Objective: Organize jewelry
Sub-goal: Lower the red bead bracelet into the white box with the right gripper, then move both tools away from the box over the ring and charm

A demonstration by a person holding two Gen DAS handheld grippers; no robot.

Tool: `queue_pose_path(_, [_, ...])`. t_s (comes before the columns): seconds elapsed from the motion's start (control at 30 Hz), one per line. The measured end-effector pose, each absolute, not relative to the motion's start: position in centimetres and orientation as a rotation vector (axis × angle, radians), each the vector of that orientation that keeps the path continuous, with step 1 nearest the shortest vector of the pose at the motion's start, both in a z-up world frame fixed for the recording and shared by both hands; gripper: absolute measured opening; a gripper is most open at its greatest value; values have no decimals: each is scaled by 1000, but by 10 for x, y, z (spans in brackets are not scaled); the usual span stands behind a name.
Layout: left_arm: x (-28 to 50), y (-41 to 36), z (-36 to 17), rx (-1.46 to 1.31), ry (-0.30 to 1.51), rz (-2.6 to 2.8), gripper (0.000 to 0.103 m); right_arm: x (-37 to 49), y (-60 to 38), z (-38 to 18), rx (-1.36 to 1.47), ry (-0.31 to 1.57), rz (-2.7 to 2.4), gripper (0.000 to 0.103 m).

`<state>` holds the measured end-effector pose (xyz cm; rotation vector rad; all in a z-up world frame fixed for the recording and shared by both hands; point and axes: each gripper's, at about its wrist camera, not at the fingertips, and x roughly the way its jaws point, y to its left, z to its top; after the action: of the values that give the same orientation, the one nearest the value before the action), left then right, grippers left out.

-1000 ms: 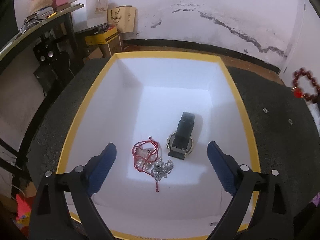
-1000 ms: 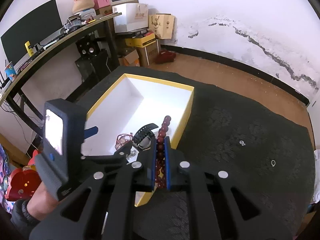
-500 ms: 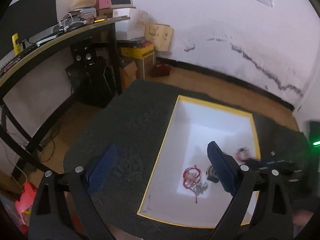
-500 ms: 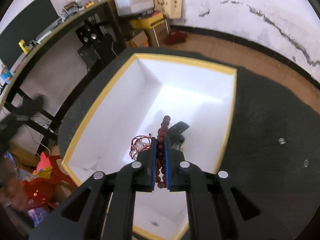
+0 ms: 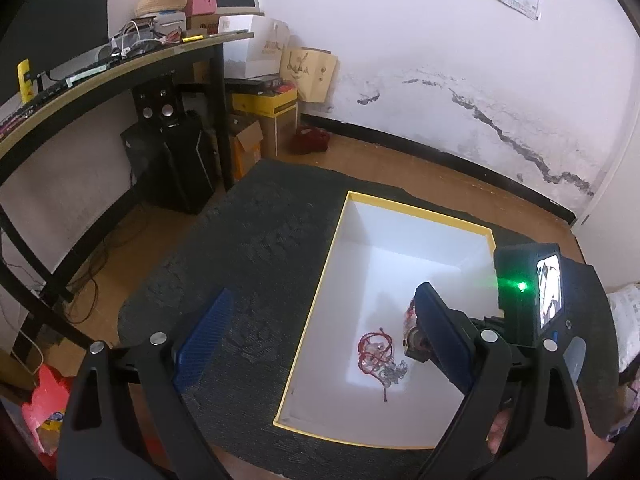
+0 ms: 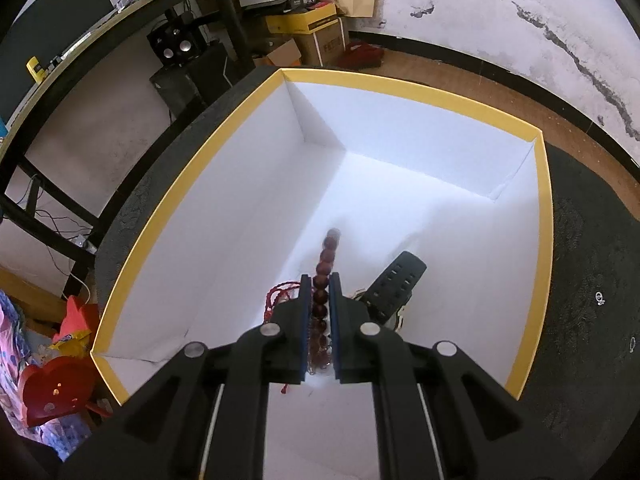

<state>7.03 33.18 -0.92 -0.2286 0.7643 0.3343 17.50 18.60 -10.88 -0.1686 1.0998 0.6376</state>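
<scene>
A white box with a yellow rim (image 5: 320, 280) (image 6: 168, 216) lies on a dark mat. In it are a red cord bracelet (image 5: 370, 350) (image 6: 278, 294), a silver chain (image 5: 394, 372) and a black watch (image 6: 394, 284). My right gripper (image 6: 320, 280) is shut on a dark red bead bracelet (image 6: 326, 260) and holds it inside the box, above the other pieces. My left gripper (image 5: 320, 340) is open and empty, held high above the box's left rim. The right gripper's body with its lit screen (image 5: 528, 296) shows at the box's right side.
Two small rings (image 6: 599, 298) (image 6: 632, 344) lie on the mat (image 6: 580, 240) right of the box. A desk (image 5: 100, 72) with a computer tower and cardboard boxes stands at the left. A red plush toy (image 6: 52, 384) lies by the box's near left corner.
My left gripper has risen and pulled back left from inside the box. My right gripper has carried the bead bracelet from the box's right rim in over the box and lower.
</scene>
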Motion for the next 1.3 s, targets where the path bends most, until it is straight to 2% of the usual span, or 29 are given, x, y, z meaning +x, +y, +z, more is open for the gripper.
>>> queue_pose_path(0.03, [69,332,-10,-233,764,335,90,175,184,-106,-163,1093,642,34])
queue_pose_path(0.07, [69,333,-10,-238,764,337,90,174,184,-104,-158,1084,647,71])
queue_pose_path(0.1, [68,333,-9,-242,763,339,90,171,180,-98,-144,1057,663,80])
queue_pose_path(0.4, [72,302,-4,-223,748,284,90,113,75,-39,-173,902,609,84])
queue_pose_path(0.5, [79,262,-5,-203,756,193,94,87,13,-21,-186,843,510,86])
queue_pose_path(0.63, [86,197,-12,-116,780,64,94,57,-78,-6,-160,790,353,88])
queue_pose_path(0.93, [85,71,-44,-1,786,-37,94,16,-209,-16,-117,779,212,89])
queue_pose_path(1.3, [92,14,-73,3,810,0,94,20,-249,-44,-83,721,222,89])
